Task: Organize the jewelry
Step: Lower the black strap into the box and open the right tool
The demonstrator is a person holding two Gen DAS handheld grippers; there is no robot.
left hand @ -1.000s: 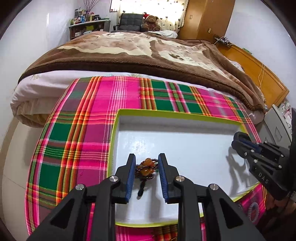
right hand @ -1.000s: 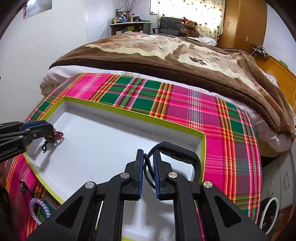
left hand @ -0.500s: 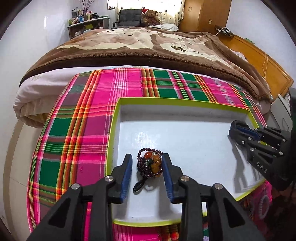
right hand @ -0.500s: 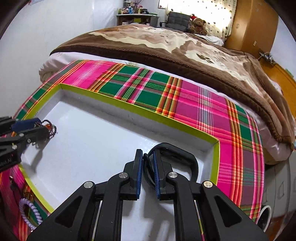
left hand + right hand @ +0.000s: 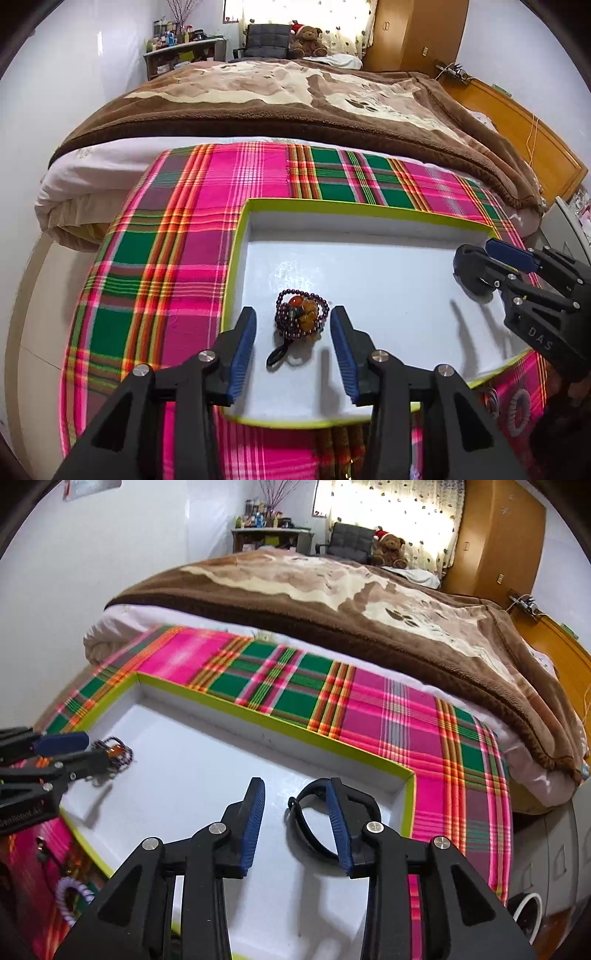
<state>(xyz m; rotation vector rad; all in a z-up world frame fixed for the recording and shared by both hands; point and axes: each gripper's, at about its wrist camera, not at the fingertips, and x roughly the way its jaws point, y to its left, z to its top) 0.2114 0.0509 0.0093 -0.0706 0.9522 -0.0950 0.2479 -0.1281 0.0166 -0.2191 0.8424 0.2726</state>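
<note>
Left gripper [image 5: 293, 343]: angled steeply down over the near left part of the white tray [image 5: 369, 221], which has a lime-green rim. Its jaws have just been opening and now stand apart. The beaded bracelet [image 5: 301, 314], dark purple beads bunched with amber ones and a short black loop trailing toward the camera, lies on the tray floor between the blue pads [image 5: 242, 350]. Neither pad touches it; a clear gap shows on both sides.

Right gripper [image 5: 295, 819]: also angled steeply down, over the near right corner of the tray [image 5: 258, 716]. Its jaws have just been opening and are spread. The black band [image 5: 306, 823], a closed dark loop, lies on the tray floor. The right-hand pad [image 5: 336, 823] stands inside the loop's outline, and the left-hand pad is well clear of the band. Whether the right-hand pad touches the band cannot be told.

Both grippers point toward the far rim, one at each end of the tray.

The tray rests on a pink and green plaid cloth [image 5: 166, 258] spread over the foot of a bed. A coiled purple hair tie [image 5: 70, 897] lies on the cloth outside the tray's near rim.
</note>
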